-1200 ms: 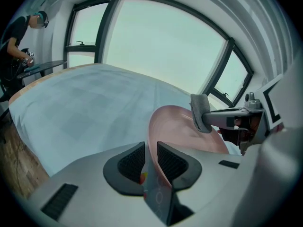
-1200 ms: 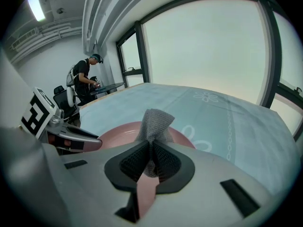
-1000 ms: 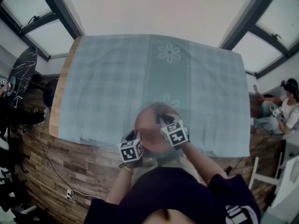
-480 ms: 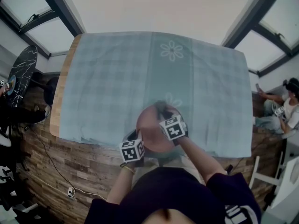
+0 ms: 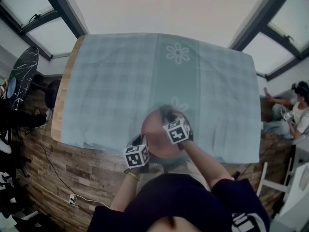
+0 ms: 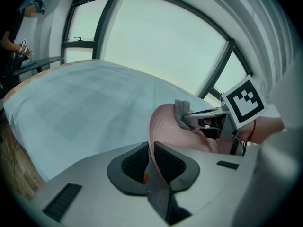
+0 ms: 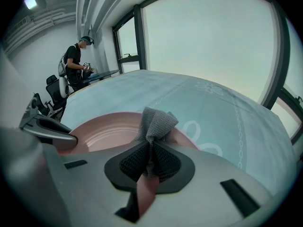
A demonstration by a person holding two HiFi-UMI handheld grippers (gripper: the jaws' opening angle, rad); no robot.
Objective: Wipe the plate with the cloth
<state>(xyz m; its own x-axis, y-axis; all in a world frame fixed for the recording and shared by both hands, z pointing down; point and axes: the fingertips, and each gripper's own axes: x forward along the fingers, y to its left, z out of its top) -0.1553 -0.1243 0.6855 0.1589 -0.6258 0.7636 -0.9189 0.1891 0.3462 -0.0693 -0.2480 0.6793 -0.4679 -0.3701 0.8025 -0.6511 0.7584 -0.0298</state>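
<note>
Left gripper [image 6: 152, 150] is pitched forward and down; jaws have just been closing, and the pads now pinch the plate [image 6: 165, 126] rim, which stands edge-on between them. Right gripper [image 7: 150, 157] is also angled down, just ahead and to the right of the left one, with its jaws clamped on a bunched cloth [image 7: 154, 122] that sticks out past the tips. Left forearm [image 5: 124, 193] reaches nearly straight ahead, right forearm [image 5: 205, 166] angles inward, both bare.
</note>
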